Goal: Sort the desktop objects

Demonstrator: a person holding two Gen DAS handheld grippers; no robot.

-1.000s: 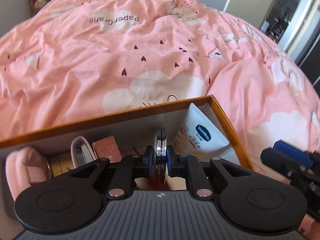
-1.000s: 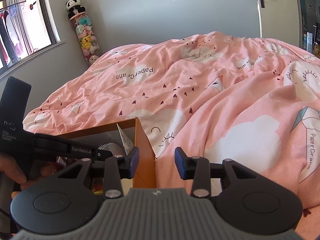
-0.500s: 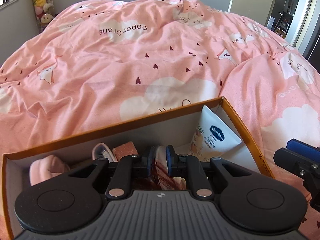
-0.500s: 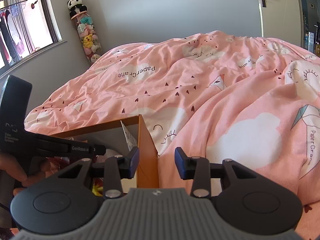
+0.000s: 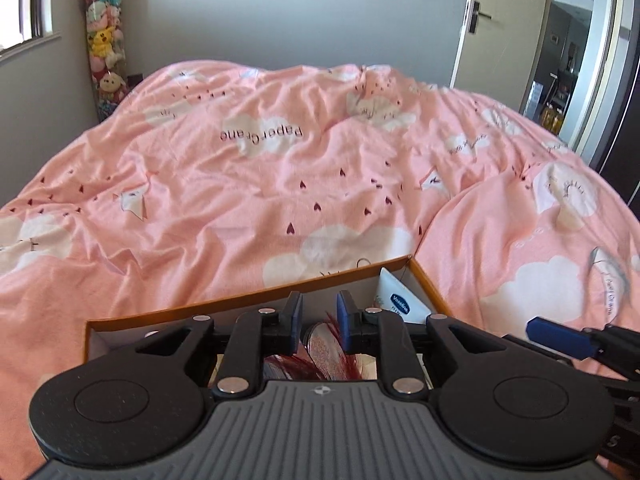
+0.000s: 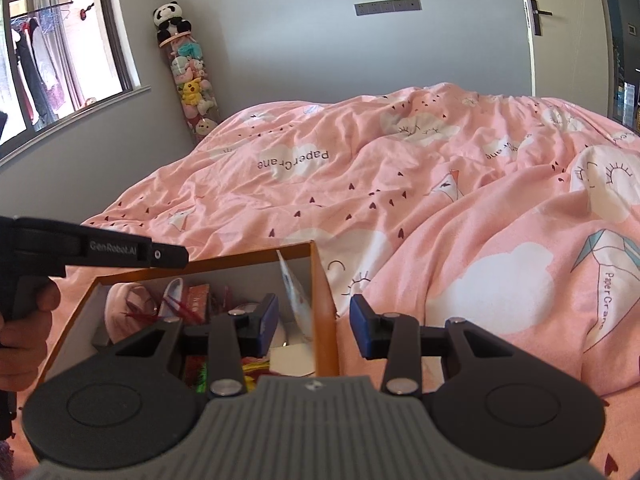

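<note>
An orange-edged cardboard box (image 5: 256,294) lies on the pink bed, also in the right wrist view (image 6: 320,280). It holds a white Vaseline tube (image 5: 398,300), a round glittery disc with red feathers (image 5: 324,354), a pink item (image 6: 124,308) and a red packet (image 6: 198,296). My left gripper (image 5: 319,312) is open and empty, raised above the box over the disc. My right gripper (image 6: 314,322) is open and empty, straddling the box's right wall. The left gripper's handle (image 6: 100,248) shows in the right wrist view.
A pink duvet (image 5: 300,180) with cloud prints covers the bed around the box. A tube of plush toys (image 6: 192,80) stands at the far wall. A door (image 5: 500,32) stands open at the right. A window (image 6: 60,48) is on the left.
My left gripper let go of the glittery disc, which now lies in the box, then opened and lifted up and back. My right gripper stayed open and rose slightly.
</note>
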